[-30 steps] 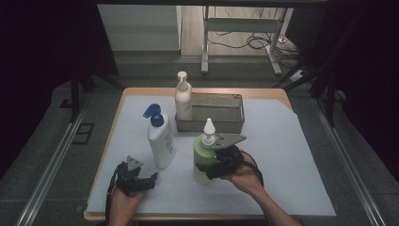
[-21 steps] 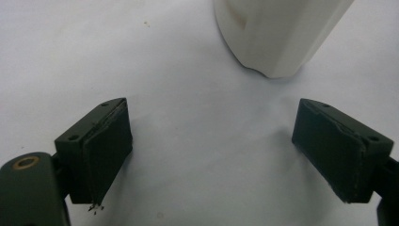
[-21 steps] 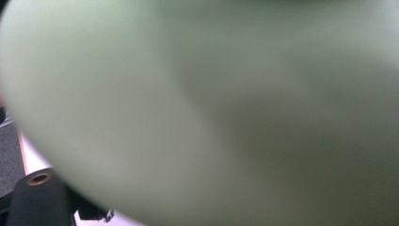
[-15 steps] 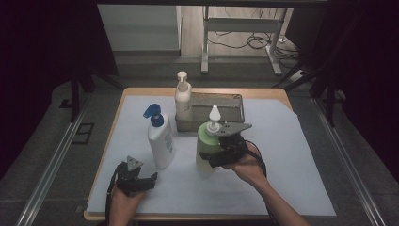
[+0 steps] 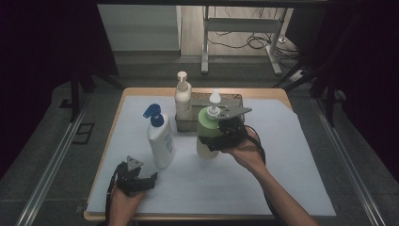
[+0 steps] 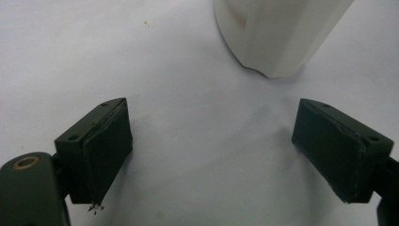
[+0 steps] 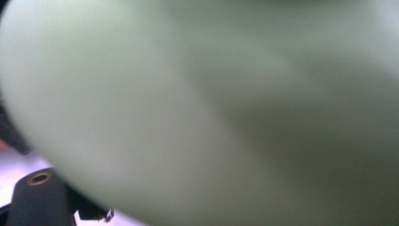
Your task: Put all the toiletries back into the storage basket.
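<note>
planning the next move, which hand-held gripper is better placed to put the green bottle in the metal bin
Right. The right hand-held gripper already clamps the green bottle just in front of the metal bin. The left hand-held gripper sits open, low by the white bottle.

Left gripper (image 5: 141,180): black body, grey three-cornered plate on top, black cable looping at the wrist.
Left gripper's jaws: two black blocks with flat, matte pads (image 6: 106,155); small screw holes on top; a brass-ringed hole at the lower left.
Right gripper (image 5: 211,140): black housing, grey three-cornered plate, black cable curling behind.
Forearms: bare, no sleeves showing.
</note>
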Tool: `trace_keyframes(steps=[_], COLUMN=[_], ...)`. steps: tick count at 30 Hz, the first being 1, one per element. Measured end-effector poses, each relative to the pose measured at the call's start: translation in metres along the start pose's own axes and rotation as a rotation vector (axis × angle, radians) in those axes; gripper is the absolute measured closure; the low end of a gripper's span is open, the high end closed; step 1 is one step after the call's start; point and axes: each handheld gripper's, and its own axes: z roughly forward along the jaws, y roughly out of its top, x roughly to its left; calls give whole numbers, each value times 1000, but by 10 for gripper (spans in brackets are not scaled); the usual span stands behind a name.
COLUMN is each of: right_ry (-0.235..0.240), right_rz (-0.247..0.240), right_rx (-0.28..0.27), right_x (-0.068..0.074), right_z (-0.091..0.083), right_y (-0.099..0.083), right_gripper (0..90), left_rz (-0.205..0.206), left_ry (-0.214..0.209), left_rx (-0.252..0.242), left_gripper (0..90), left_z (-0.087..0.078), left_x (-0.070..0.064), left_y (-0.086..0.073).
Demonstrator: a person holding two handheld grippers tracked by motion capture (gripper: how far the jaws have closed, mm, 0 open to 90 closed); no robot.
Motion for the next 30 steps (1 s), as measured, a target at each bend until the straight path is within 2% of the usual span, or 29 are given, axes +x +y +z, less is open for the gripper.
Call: trace_keyframes(steps=[8, 18, 30], right_ry=[-34, -69, -109], right_rz=[18, 15, 46], right_rx=[-7, -11, -15], right_x=[-11, -19, -32], right_z=[4, 9, 19], right_y=[12, 32, 49], right_gripper=[127, 128, 128], left_rz=[0, 1, 0], left_ry=[-1, 0, -1], left_rx=[0, 1, 0], left_gripper=[121, 121, 121], left_z=[0, 0, 0], left_x=[0, 0, 0], left_y=[0, 0, 0])
